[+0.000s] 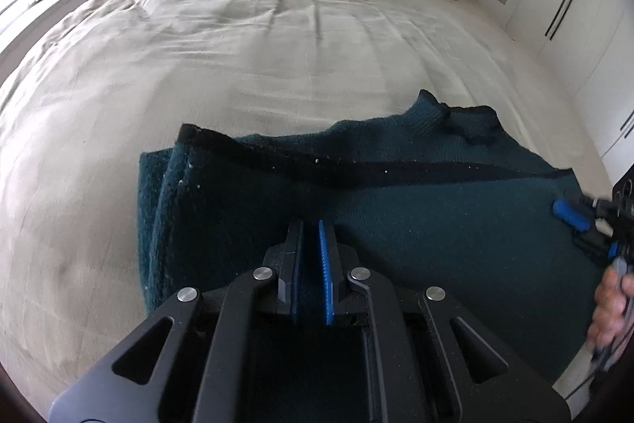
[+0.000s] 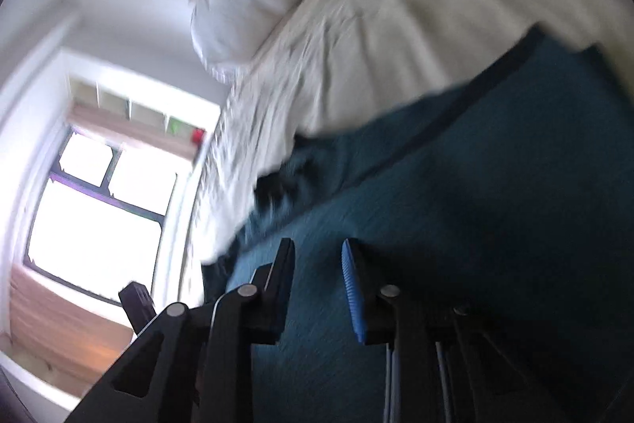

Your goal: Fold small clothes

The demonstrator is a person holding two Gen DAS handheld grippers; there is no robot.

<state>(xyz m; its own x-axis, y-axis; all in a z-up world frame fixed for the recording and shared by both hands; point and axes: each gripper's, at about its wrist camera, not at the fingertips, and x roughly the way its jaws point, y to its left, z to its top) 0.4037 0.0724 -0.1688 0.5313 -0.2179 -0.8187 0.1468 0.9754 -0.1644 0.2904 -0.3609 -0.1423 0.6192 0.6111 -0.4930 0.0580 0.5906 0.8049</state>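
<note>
Although the dark teal sweater [image 1: 416,217] already lies partly doubled over on the bed [image 1: 198,66], toward its near edge and right-hand side, with a layered fold at its left end and a black-trimmed hem across the top, the folding looks only midway. The left gripper [image 1: 311,224] hovers over the knit with fingers nearly together, holding nothing I can make out. The right gripper [image 2: 317,248], tilted and blurred, has its fingers apart above the fabric, so further folds and smoothing seem left.
</note>
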